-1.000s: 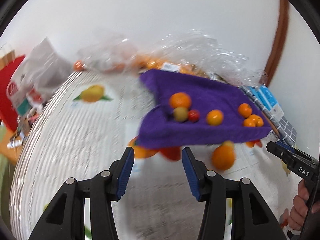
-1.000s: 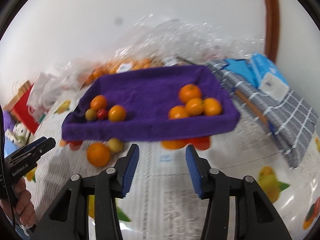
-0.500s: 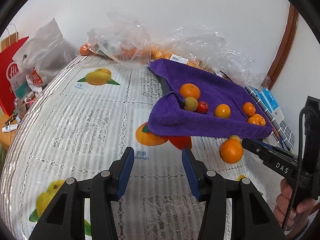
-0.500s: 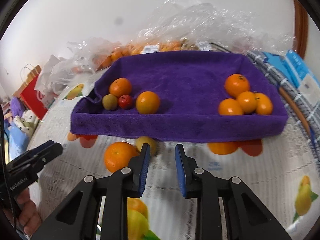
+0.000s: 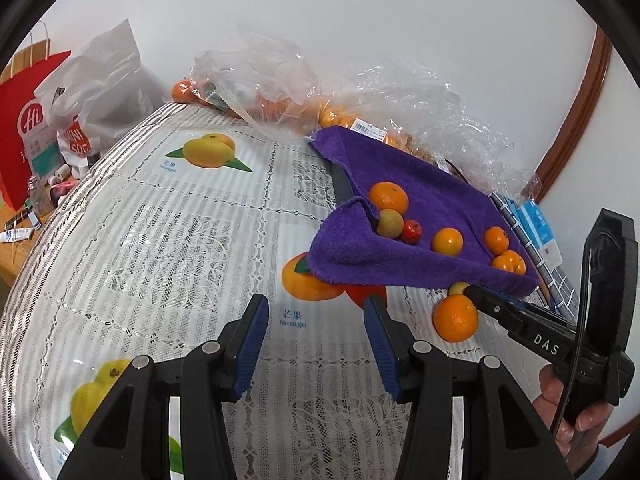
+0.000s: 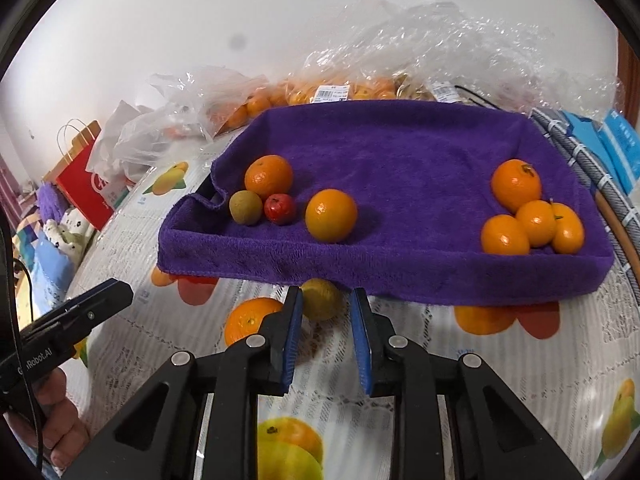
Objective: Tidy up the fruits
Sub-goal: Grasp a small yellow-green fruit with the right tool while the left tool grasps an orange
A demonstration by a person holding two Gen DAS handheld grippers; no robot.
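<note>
**A:** Right now the target looks like the small round yellow-green fruit (image 6: 321, 304) on the lace-print tablecloth (image 6: 500, 380), touching the front edge of the purple towel-lined tray (image 6: 400, 276). Right gripper (image 6: 326, 344) is straddling it, blue pads (image 6: 295, 336) either side, gap visible, so unclenched, nothing gripped.

**B:** Step?

**A:** Pre-grasp, I'd say. Next: ease forward a bit, pinch gently, lift, drop it by the matching yellow-green fruit (image 6: 245, 207) at the tray's 9 o'clock.

**B:** Neighbours?

**A:** Loose round orange (image 6: 250, 318) just beside it at its 8 o'clock; might get nudged. Tray holds a lone orange (image 6: 331, 215) and four small oranges (image 6: 528, 216) at 3 o'clock.

**B:** Left?

**A:** Left gripper (image 5: 316, 340) hovers wide apart over bare cloth, holding nothing.
</note>
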